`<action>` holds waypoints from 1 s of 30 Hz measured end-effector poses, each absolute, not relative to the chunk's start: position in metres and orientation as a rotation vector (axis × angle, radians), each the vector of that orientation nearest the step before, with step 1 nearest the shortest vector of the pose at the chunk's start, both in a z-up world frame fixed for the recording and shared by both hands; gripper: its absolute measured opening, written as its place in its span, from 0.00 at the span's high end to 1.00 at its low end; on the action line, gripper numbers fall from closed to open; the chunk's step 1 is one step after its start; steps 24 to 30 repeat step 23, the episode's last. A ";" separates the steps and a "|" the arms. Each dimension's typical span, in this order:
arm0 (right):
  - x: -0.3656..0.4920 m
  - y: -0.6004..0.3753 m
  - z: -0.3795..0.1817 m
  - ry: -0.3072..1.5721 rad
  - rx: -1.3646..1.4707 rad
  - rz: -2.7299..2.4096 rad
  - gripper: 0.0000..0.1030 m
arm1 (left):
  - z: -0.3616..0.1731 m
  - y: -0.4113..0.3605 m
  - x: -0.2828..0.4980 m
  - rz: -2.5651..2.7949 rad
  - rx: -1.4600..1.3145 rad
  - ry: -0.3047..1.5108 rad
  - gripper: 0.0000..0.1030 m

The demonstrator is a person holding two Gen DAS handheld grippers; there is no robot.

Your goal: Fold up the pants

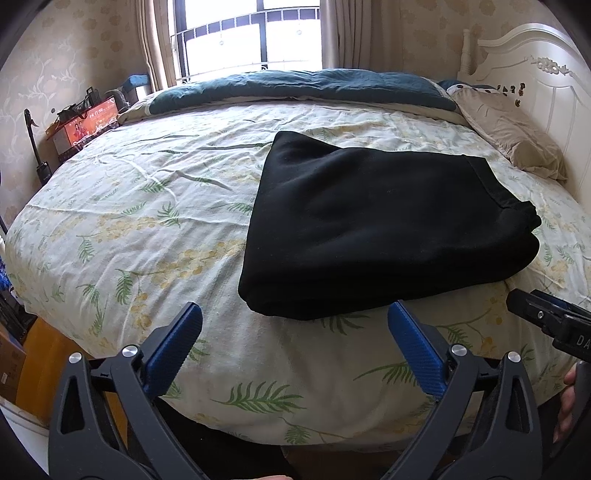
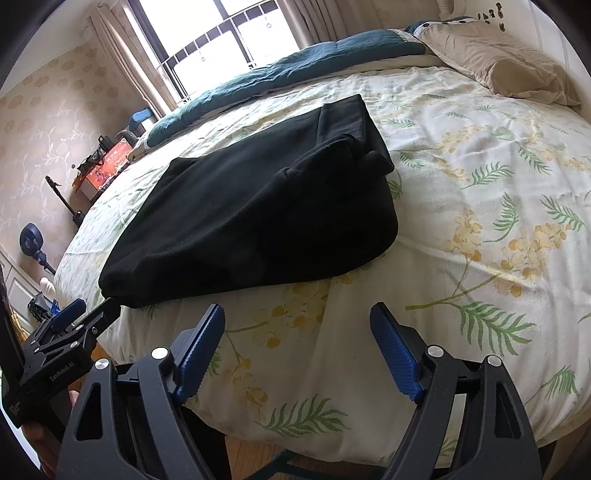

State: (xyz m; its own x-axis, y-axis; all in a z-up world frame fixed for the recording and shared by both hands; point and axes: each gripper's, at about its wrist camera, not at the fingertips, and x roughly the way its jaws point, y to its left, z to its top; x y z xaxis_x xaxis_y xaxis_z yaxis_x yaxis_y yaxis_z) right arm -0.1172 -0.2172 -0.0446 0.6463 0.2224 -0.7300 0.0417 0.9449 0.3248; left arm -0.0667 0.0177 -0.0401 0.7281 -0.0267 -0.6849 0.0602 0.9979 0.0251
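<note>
Black pants (image 1: 384,229) are lying folded in a thick bundle on the bed (image 1: 147,229), over its leaf-print sheet. I am holding my left gripper (image 1: 295,321) and my right gripper (image 2: 297,321) wide open and empty, just short of the bundle's near edge.

Left gripper (image 1: 295,321) and right gripper (image 2: 297,325) both hover with fingers spread wide, holding nothing.

A home bedroom, apparently: made bed (image 1: 147,229), pillow (image 1: 513,140), curtained window (image 1: 251,33).
</note>
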 end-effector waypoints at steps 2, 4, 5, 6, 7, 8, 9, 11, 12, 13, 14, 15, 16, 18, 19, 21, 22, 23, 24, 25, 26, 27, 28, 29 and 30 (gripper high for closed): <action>-0.117 -0.217 -0.045 0.870 0.327 0.107 0.23 | -0.039 0.017 -0.067 -0.052 0.050 0.749 0.02; -0.117 -0.217 -0.046 0.872 0.326 0.110 0.23 | -0.038 0.017 -0.069 -0.056 0.051 0.745 0.02; -0.117 -0.217 -0.046 0.874 0.325 0.111 0.23 | -0.037 0.016 -0.069 -0.058 0.049 0.744 0.02; -0.117 -0.217 -0.046 0.875 0.324 0.112 0.23 | -0.036 0.016 -0.069 -0.060 0.045 0.743 0.02; -0.116 -0.217 -0.047 0.876 0.323 0.113 0.23 | -0.036 0.017 -0.068 -0.057 0.042 0.742 0.02; -0.117 -0.217 -0.047 0.876 0.322 0.113 0.23 | -0.035 0.017 -0.067 -0.038 0.041 0.744 0.02; -0.116 -0.217 -0.047 0.877 0.320 0.113 0.23 | -0.033 0.018 -0.064 -0.023 0.038 0.740 0.02; -0.116 -0.216 -0.048 0.880 0.315 0.115 0.23 | -0.027 0.020 -0.061 -0.059 0.024 0.716 0.02; -0.115 -0.217 -0.046 0.882 0.312 0.118 0.23 | -0.022 0.021 -0.059 -0.070 0.016 0.703 0.02; -0.116 -0.217 -0.045 0.883 0.314 0.120 0.23 | -0.015 0.024 -0.057 -0.077 0.016 0.693 0.02; -0.118 -0.218 -0.039 0.882 0.327 0.131 0.23 | -0.010 0.027 -0.055 -0.090 0.014 0.689 0.02; -0.120 -0.218 -0.033 0.873 0.341 0.145 0.23 | -0.003 0.034 -0.051 -0.103 0.007 0.684 0.02; -0.121 -0.220 -0.023 0.856 0.353 0.165 0.23 | 0.002 0.040 -0.047 -0.105 0.001 0.679 0.02; -0.117 -0.222 0.000 0.823 0.345 0.198 0.23 | 0.017 0.062 -0.028 -0.103 -0.016 0.645 0.02; -0.111 -0.223 0.014 0.799 0.331 0.216 0.22 | 0.022 0.071 -0.016 -0.105 -0.016 0.629 0.02; -0.093 -0.230 0.036 0.751 0.326 0.247 0.17 | 0.027 0.092 0.024 -0.056 0.005 0.610 0.02; -0.076 -0.237 0.047 0.721 0.340 0.269 0.16 | 0.025 0.101 0.050 -0.029 0.016 0.603 0.02; -0.055 -0.244 0.057 0.709 0.355 0.280 0.16 | 0.022 0.108 0.069 -0.011 0.024 0.603 0.02; -0.055 -0.244 0.057 0.709 0.355 0.280 0.16 | 0.022 0.108 0.069 -0.011 0.024 0.603 0.02; -0.055 -0.244 0.057 0.709 0.355 0.280 0.16 | 0.022 0.108 0.069 -0.011 0.024 0.603 0.02; -0.055 -0.244 0.057 0.709 0.355 0.280 0.16 | 0.022 0.108 0.069 -0.011 0.024 0.603 0.02; -0.055 -0.244 0.057 0.709 0.355 0.280 0.16 | 0.022 0.108 0.069 -0.011 0.024 0.603 0.02; -0.055 -0.244 0.057 0.709 0.355 0.280 0.16 | 0.022 0.108 0.069 -0.011 0.024 0.603 0.02; -0.055 -0.244 0.057 0.709 0.355 0.280 0.16 | 0.022 0.108 0.069 -0.011 0.024 0.603 0.02; -0.055 -0.244 0.057 0.709 0.355 0.280 0.16 | 0.022 0.108 0.069 -0.011 0.024 0.603 0.02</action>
